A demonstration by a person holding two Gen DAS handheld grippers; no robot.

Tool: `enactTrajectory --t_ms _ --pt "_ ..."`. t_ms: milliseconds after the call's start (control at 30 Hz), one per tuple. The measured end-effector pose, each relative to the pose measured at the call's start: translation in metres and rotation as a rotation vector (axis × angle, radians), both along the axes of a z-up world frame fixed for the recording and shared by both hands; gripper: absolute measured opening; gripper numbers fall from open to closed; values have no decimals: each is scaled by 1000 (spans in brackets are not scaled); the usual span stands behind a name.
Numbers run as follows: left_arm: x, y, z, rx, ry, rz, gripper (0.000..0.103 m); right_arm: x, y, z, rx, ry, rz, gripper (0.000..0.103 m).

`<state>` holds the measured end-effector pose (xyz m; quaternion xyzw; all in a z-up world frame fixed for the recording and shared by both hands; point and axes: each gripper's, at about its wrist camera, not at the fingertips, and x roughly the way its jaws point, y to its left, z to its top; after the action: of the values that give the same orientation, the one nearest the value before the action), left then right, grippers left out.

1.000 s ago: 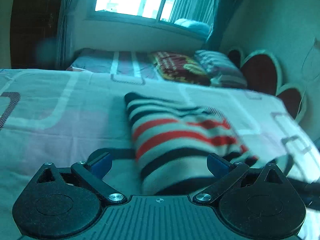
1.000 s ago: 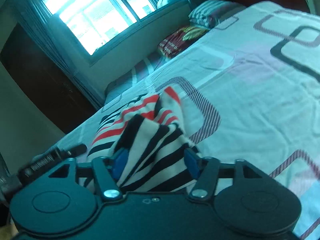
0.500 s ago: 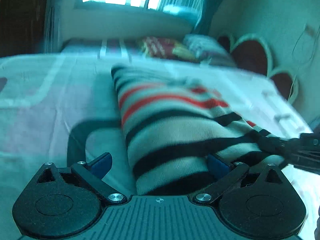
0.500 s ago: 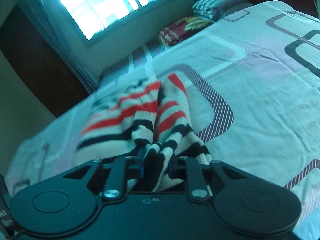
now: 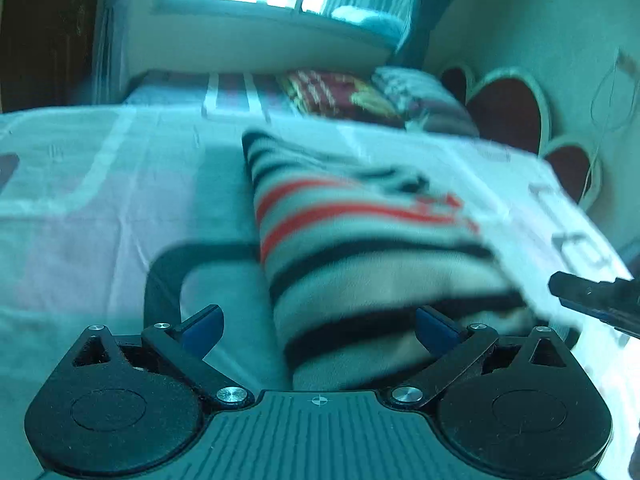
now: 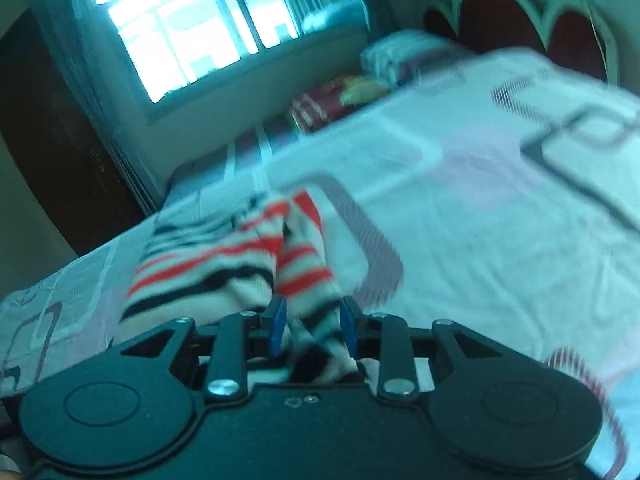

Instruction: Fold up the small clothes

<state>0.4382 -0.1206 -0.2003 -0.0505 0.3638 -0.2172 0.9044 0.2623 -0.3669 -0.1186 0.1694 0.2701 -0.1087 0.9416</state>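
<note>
On the bed's [image 5: 100, 216] middle the striped garment [image 5: 360, 248] lies half-folded, left gripper [image 5: 320, 324] spread wide astride it, right gripper [image 6: 312, 320] pinching a bunched edge, best carried across low and evenly.

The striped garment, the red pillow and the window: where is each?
striped garment [image 5: 360, 256], left wrist view, on its pale middle band.
red pillow [image 5: 332, 96], left wrist view, on its top face.
window [image 6: 192, 28], right wrist view, on the bright glass.
</note>
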Motion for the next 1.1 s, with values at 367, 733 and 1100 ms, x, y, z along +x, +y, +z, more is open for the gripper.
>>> enactTrajectory --t_ms 367,733,1100 --pt "74 -27 -6 42 1 84 101 119 33 -15 -106 57 154 27" --pt "86 -34 -16 -14 40 80 101 114 26 -48 -254 100 99 17" --pt "107 -31 -19 15 5 124 101 148 10 -49 -238 113 98 47"
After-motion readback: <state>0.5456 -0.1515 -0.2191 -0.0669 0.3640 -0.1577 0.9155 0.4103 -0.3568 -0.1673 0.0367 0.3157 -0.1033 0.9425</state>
